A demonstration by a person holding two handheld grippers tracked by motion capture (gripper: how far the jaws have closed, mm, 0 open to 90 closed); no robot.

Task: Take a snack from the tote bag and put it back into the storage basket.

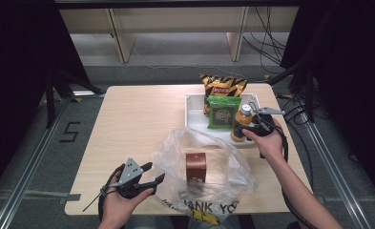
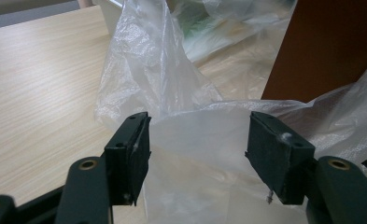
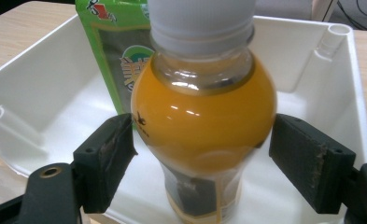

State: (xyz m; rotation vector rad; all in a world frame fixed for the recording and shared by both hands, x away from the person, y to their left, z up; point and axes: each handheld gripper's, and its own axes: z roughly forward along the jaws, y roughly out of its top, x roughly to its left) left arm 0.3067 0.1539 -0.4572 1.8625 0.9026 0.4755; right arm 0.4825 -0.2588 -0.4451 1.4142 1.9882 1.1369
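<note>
Nearest the person, the left gripper sits at the table's near edge with its jaws spread wide; in the left gripper view a fold of the clear, crinkled plastic bag lies between the pads, with no pad seen pressing on it. The bag lies open on the pale wood-grain table, and a brown rectangular carton stands upright within it; the black lettering on the bag's near edge reads in part "ANK YO". Farther out and to the right, the right gripper is at the orange-juice bottle with a white cap, which stands upright in the white plastic tray, its long axis vertical. The jaws stand wide open, one pad on each side of the bottle's shoulder; the left pad sits right at the bottle wall, the right pad with a small gap, so nothing is gripped yet. Judged from this, the bottle is centred between the pads and closing would take it; the right hand is plainly the nearer one. Behind the bottle stands a green snack packet, its printing illegible, and beyond that a black-and-orange striped crisp bag, its red logo too small to read.
</note>
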